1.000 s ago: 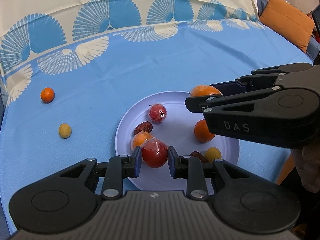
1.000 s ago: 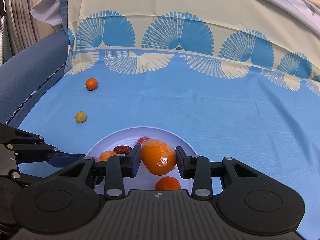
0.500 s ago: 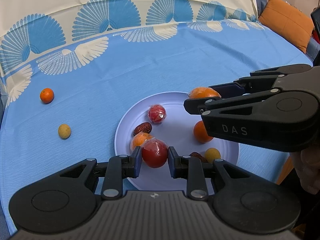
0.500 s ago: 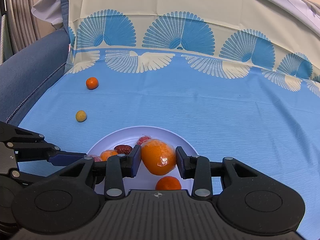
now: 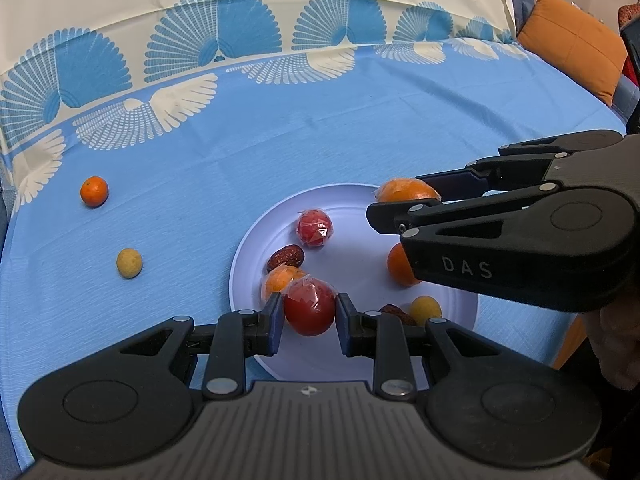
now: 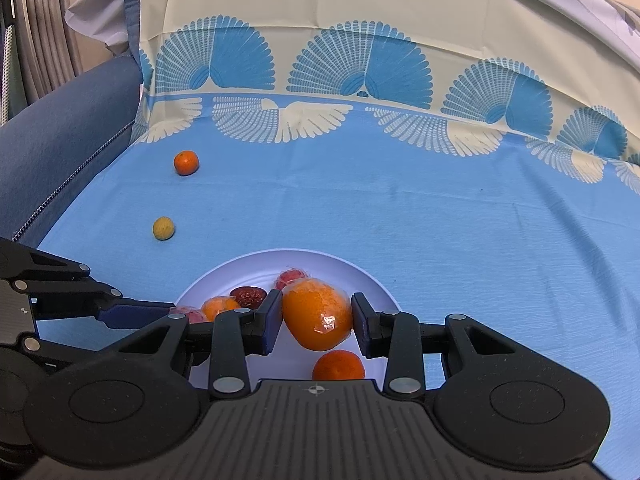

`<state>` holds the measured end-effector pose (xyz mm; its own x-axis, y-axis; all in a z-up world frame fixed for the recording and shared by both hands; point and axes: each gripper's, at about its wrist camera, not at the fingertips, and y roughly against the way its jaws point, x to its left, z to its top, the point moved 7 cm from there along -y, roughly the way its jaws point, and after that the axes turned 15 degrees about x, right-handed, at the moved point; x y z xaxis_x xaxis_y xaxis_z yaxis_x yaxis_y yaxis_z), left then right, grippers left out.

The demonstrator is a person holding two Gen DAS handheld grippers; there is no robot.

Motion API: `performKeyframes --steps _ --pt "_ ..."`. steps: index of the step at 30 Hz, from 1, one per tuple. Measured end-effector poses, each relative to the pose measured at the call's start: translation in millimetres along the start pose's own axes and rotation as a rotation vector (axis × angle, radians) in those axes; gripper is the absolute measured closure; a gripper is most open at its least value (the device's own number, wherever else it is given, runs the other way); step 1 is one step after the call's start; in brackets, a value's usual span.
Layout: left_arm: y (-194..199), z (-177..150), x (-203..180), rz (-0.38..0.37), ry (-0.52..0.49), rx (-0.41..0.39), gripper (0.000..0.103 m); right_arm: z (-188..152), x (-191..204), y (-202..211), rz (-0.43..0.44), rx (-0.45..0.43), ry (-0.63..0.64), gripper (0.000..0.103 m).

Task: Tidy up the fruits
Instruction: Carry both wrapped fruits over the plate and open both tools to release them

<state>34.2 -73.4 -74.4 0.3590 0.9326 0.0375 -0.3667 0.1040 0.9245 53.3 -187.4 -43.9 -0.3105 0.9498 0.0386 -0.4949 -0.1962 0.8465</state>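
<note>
Fruit sits pinched in both claws over the plate (image 5: 256, 240): your left claw (image 5: 309, 312) grips a wrapped tomato (image 5: 309, 306), your right claw (image 6: 316, 322) a wrapped orange (image 6: 318, 314). Lower each gently before opening; plastic wrap slips. Since a second ago, little differs. Two small fruits wait well apart on the blue cloth (image 5: 240, 168).

Only readable thing I can spot is "DAS" in pale capitals, on the black side of the right gripper (image 5: 404, 210), right where it hangs over the plate (image 5: 360, 364). Nothing else has lettering I can make out.
</note>
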Motion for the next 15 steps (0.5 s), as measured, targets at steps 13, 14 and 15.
performKeyframes --steps 13,14,15 --pt "-0.5 0.2 -0.8 -0.001 -0.001 0.002 0.052 -0.8 -2.3 -0.3 -0.018 0.002 -0.009 0.046" --pt "0.1 0.2 -0.8 -0.002 0.0 -0.001 0.052 0.5 -3.6 0.5 -0.022 -0.003 -0.014 0.044" --pt "0.5 0.5 -0.3 -0.002 0.005 -0.003 0.052 0.9 -4.6 1.4 -0.026 -0.007 -0.019 0.044"
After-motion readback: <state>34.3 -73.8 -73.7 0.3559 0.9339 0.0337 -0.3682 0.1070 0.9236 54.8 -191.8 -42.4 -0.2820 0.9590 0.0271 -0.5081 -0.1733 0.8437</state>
